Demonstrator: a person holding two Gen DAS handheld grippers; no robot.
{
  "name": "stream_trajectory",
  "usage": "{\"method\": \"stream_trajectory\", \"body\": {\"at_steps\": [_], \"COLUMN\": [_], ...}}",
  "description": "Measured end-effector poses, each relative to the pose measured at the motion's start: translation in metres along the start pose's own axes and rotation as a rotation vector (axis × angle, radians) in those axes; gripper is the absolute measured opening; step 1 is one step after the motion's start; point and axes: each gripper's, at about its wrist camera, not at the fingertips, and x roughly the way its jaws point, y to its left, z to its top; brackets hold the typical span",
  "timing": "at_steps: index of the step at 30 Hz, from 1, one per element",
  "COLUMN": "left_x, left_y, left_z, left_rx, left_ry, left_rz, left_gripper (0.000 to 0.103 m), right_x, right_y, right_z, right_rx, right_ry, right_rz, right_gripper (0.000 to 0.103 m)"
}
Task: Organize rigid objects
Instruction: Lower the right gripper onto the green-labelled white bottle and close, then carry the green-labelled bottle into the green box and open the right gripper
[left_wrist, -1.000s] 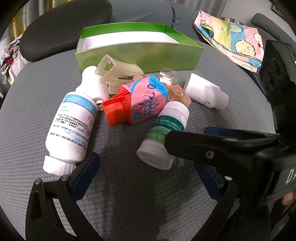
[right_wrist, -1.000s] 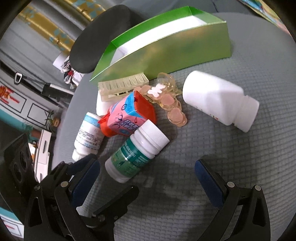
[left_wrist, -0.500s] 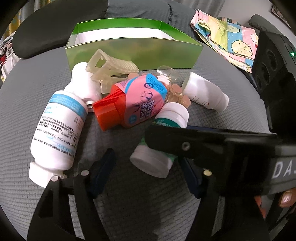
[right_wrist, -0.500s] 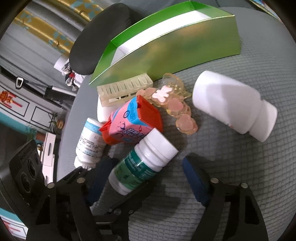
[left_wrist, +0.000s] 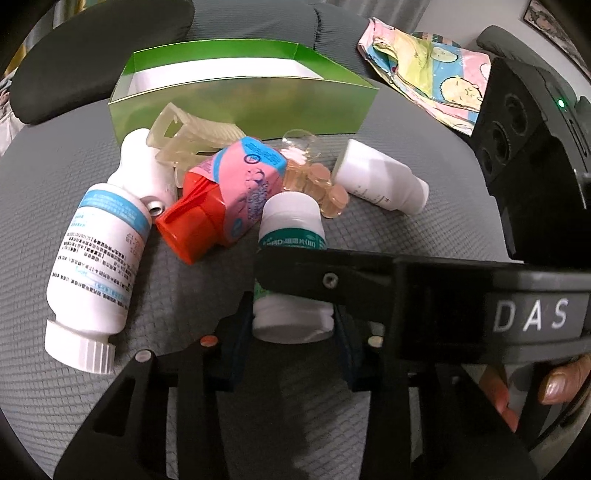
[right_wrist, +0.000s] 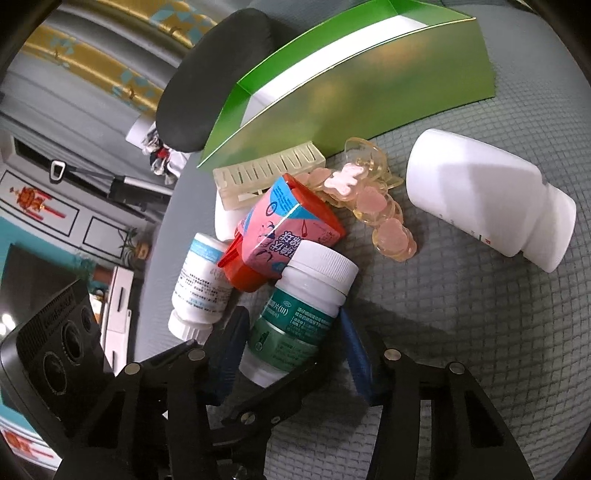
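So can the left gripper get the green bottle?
Probably yes: the left gripper has its pads against both sides of the green bottle at its base. The right gripper crosses over its middle, though.

Home living room. Grey woven seat cushion (right_wrist: 480, 332) is serving as work surface; behind it patterned gold curtains (right_wrist: 92, 55) are hanging, red festive ornament (right_wrist: 29, 199) decorating wall panel, cartoon-print cloth (left_wrist: 424, 70) lying beside.

On the seat cushion (left_wrist: 110, 387), the open box (left_wrist: 240, 107) stood behind the pile. The carton (left_wrist: 236, 192) lay between two pill bottles (left_wrist: 99, 266) (left_wrist: 291, 236), a hair clip (left_wrist: 188, 136) behind it and another bottle (left_wrist: 384, 181) to the right.
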Motion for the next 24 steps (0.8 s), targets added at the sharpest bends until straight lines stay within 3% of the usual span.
{"method": "stream_trajectory", "body": {"at_steps": [11,24], "left_x": [-0.033,-0.044], "left_y": [-0.017,-0.014], "left_z": [0.007,0.074], "left_rx": [0.063,0.125], "left_ry": [-0.084,-0.168], "left_rz": [0.0,0.048], "left_gripper": [0.038,0.038], "right_x": [-0.04,-0.064], "right_y": [0.019,0.051], "right_z": [0.0,0.066], "right_rx": [-0.046,-0.161], "right_ry": [-0.097,-0.186], "right_rz": [0.014,0.013], "right_gripper": [0.053,0.053]}}
